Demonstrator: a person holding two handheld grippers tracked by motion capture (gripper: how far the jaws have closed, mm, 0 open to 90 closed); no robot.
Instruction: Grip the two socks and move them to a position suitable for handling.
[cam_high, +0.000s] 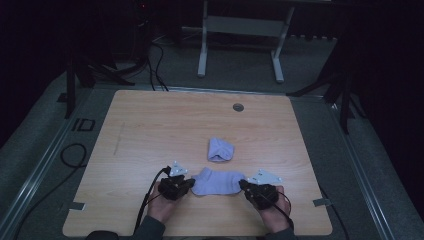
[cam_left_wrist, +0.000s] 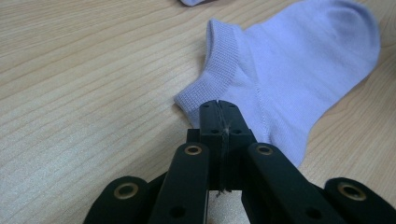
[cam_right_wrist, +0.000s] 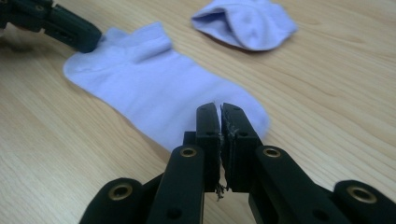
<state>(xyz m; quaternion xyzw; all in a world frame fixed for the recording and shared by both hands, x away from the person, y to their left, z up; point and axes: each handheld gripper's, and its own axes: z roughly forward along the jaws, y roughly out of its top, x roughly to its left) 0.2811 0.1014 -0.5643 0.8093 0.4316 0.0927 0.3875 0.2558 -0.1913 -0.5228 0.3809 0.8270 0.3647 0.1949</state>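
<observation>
A pale lilac ankle sock (cam_high: 218, 181) lies flat on the wooden table (cam_high: 150, 125) near its front edge, cuff to the left and toe to the right. My left gripper (cam_high: 189, 184) is shut, its tip on the cuff corner (cam_left_wrist: 196, 100); no cloth shows between the jaws. My right gripper (cam_high: 243, 185) is shut too, its tip over the toe end (cam_right_wrist: 252, 116). In the right gripper view the left gripper (cam_right_wrist: 88, 39) touches the cuff of the sock (cam_right_wrist: 154, 88). A second lilac sock (cam_high: 220, 149), folded into a small bundle (cam_right_wrist: 245, 23), sits just beyond.
A round grommet hole (cam_high: 238, 107) sits near the table's far edge. Beyond the table stands a white desk frame (cam_high: 240, 25) on the dark floor. Black cables (cam_high: 72, 155) loop on the floor at the left. Bare wood spreads left, right and beyond the socks.
</observation>
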